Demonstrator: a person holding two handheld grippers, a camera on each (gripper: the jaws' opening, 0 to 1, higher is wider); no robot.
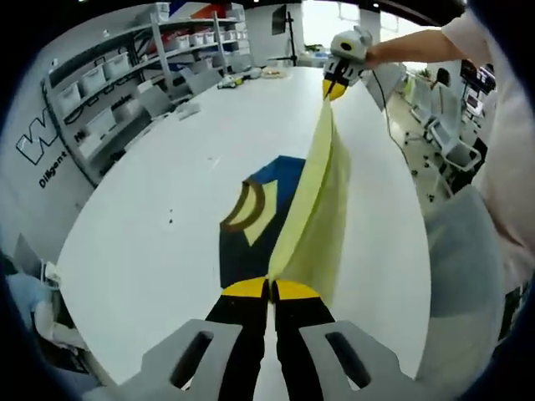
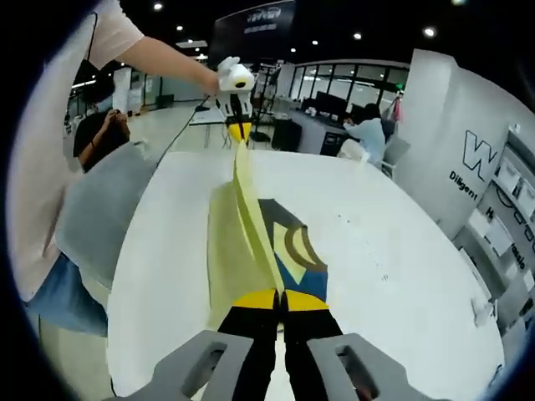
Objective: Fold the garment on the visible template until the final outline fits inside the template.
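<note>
A: Over the white table [image 1: 159,251], what have I got?

B: A pale yellow garment [image 1: 313,213] stretched taut between both tools, lifted above the table; beneath it a blue template [image 1: 251,225] with a brown-and-yellow arc lies flat.

A: Left gripper [image 1: 270,291]?

B: Clenched on the garment's near edge in the left gripper view; the right gripper [image 1: 337,86] pinches the far end there.

A: And from the other side?

B: Same span; I read both as clamped on cloth; grey chair [image 2: 109,217] beside the table.
</note>
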